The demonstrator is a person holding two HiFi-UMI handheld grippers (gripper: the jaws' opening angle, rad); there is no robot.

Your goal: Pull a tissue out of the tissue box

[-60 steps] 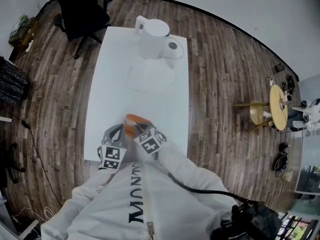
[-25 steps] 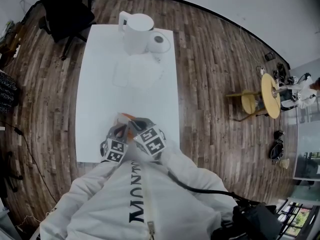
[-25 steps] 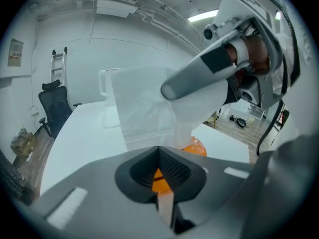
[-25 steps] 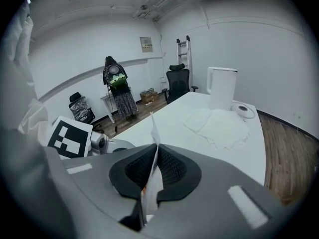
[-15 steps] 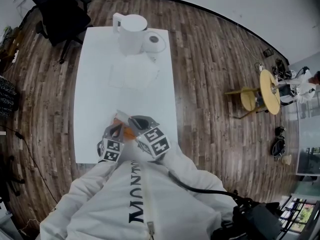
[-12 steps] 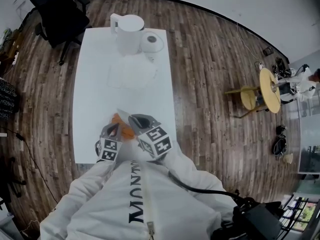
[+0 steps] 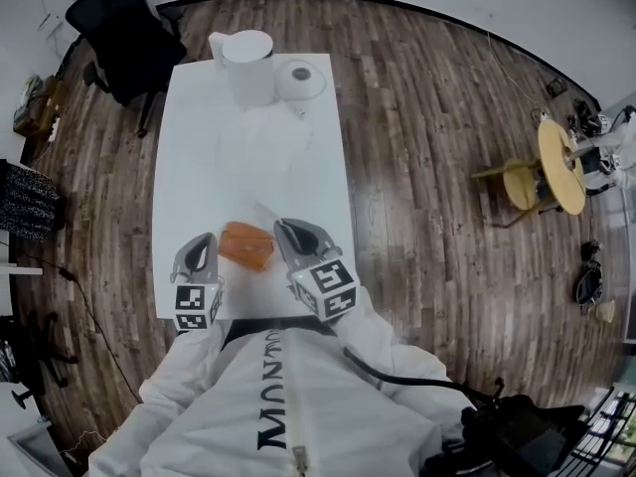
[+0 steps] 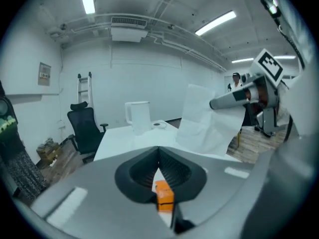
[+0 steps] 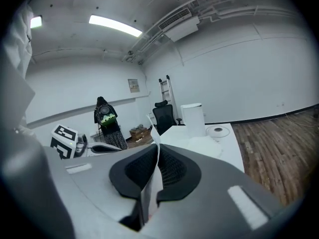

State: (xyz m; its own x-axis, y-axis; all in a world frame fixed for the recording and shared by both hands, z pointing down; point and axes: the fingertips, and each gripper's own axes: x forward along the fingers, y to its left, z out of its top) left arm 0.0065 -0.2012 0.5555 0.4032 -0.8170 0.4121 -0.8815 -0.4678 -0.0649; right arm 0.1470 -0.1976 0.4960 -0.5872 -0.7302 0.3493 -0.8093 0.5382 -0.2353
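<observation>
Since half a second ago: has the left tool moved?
Yes. The left tool was against the orange tissue box; now it sits clear of it, toward the table's left edge.

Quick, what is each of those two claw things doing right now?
Left gripper: jaws closed, holding nothing.
Right gripper: jaws closed on a thin white paper tissue.

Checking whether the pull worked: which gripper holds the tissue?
The right gripper: its jaws pinch the white tissue. The left gripper is shut on nothing.
</observation>
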